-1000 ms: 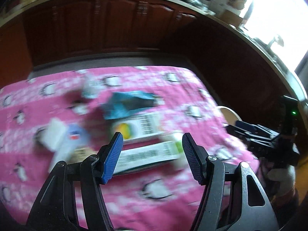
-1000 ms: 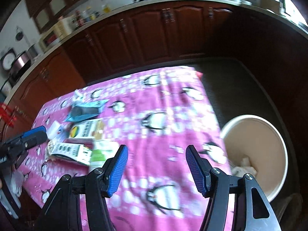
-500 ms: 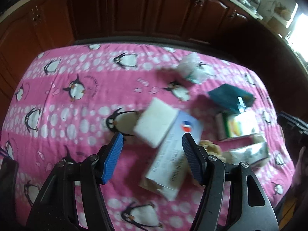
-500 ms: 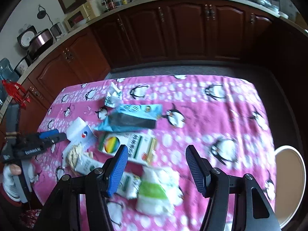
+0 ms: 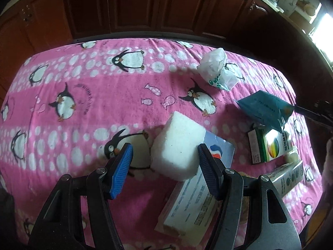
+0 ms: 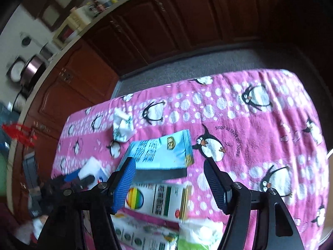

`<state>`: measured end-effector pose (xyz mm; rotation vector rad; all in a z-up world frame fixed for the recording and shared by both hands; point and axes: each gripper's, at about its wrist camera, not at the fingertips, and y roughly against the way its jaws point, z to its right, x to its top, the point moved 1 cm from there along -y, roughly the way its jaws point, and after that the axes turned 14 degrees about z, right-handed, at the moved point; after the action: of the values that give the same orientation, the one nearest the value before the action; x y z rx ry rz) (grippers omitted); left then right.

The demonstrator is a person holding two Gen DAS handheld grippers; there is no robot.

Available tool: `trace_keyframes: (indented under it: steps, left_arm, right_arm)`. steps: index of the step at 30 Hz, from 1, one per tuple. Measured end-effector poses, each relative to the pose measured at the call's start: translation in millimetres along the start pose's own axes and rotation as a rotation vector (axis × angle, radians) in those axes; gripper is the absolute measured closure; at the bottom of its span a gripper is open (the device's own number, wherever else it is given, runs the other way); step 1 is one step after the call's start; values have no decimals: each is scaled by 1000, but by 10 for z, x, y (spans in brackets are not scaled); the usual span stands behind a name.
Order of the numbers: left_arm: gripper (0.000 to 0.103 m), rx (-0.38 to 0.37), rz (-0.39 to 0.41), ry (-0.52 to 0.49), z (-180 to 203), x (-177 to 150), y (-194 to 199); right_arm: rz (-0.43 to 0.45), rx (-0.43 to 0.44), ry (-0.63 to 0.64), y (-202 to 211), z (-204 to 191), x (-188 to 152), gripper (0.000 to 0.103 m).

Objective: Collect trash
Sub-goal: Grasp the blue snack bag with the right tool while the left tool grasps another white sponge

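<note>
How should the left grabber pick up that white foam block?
Probably from above, pinching its two long flat sides. The white foam block leans with one end on the blue-and-white box and the other on the pink penguin cloth, so its sides are free. The left gripper hangs open over it, the block nearer its right finger.

A home kitchen is shown: dark wooden cabinets point(image 6: 166, 25), a counter point(image 6: 68, 29) crowded with bottles point(image 6: 104, 2) and a pot point(image 6: 33, 66), and a penguin-patterned cloth point(image 5: 83, 104).
</note>
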<state>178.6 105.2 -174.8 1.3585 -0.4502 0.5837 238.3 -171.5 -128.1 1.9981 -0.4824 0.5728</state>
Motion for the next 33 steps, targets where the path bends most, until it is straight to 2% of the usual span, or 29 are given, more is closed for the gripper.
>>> trace_keyframes:
  steps: [4,6,12,15,17,19,21,23,24,25,26,27,29,33]
  left_arm:
    - [40,-45,-20,-12,43,30,-34]
    - [40,-22,-4,-53,76,32,-40]
    - [41,-51,-19,48,-130,46,-51]
    - [41,-63,-27,0,-48,4,-19]
    - [41,-45,-11,-25,4,10,-11]
    - [40,-24,-3,-16,-13,23,-41]
    - [40,-42,-13,28,-71,28,-69]
    - [42,-42,-8,23,-65,25,-59]
    - [50,-41,-2,10,-43,24,-53]
    - [58,-51,4,-3,-20,20,-40]
    - [64,-64,13,-19,21,20,-20]
    - [66,-52,17,-32,39,19,-3]
    - [68,-47,26,-39,51,20,33]
    - [70,-45,68,-12,5,73,185]
  right_arm:
    - [-60,-6,-51,-251,78,4,33]
    - [-68,2,-82,-328,96,-9,33]
    - [-104,69,-203,-452,145,-71,33]
    - [-97,75,-224,-452,159,-82,33]
    - [-95,76,-253,-410,241,-90,33]
    - [-100,94,-291,-400,304,-105,32]
    - [-106,109,-308,-418,304,-118,32]
    - [-120,127,-289,-448,228,-130,34]
    - [-120,133,-277,-455,197,-142,40]
    - [-117,138,-266,-464,153,-156,57]
    - [-114,144,-260,-473,115,-163,70]
    - [-104,150,-259,-461,101,-166,73]
    - [-90,171,-249,-399,72,-167,85]
    - [-40,186,-178,-169,7,-115,93]
